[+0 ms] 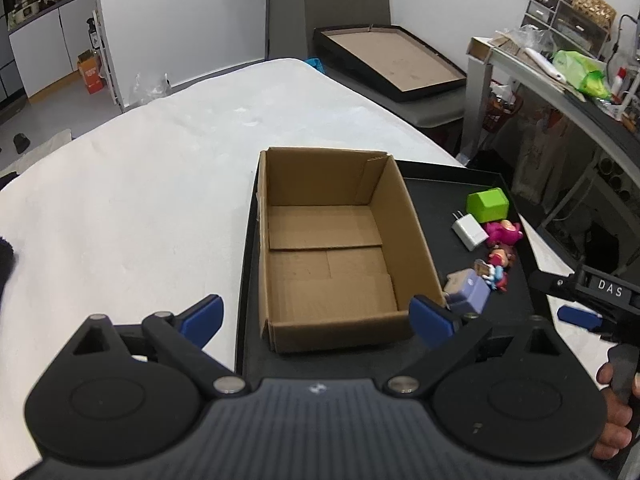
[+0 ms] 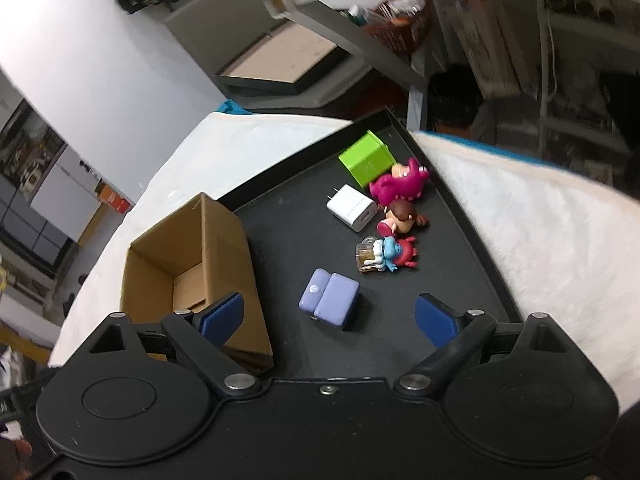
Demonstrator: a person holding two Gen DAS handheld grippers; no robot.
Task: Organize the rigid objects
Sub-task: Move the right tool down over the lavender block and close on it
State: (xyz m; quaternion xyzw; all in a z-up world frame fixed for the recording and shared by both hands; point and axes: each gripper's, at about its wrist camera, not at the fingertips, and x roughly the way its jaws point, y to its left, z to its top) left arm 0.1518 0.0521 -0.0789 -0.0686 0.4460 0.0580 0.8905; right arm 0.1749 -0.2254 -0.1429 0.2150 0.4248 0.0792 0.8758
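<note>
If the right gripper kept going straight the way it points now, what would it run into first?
Most likely the lavender block. It lies on the black tray almost centred between the open fingers of the right gripper, with nothing in between. Depth is hard to judge through the fisheye.

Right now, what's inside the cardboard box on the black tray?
Nothing. In the left wrist view the cardboard box shows only its bare folded bottom flaps. Its near wall hides a thin strip of floor just behind it. The toys and charger lie outside it on the black tray.
</note>
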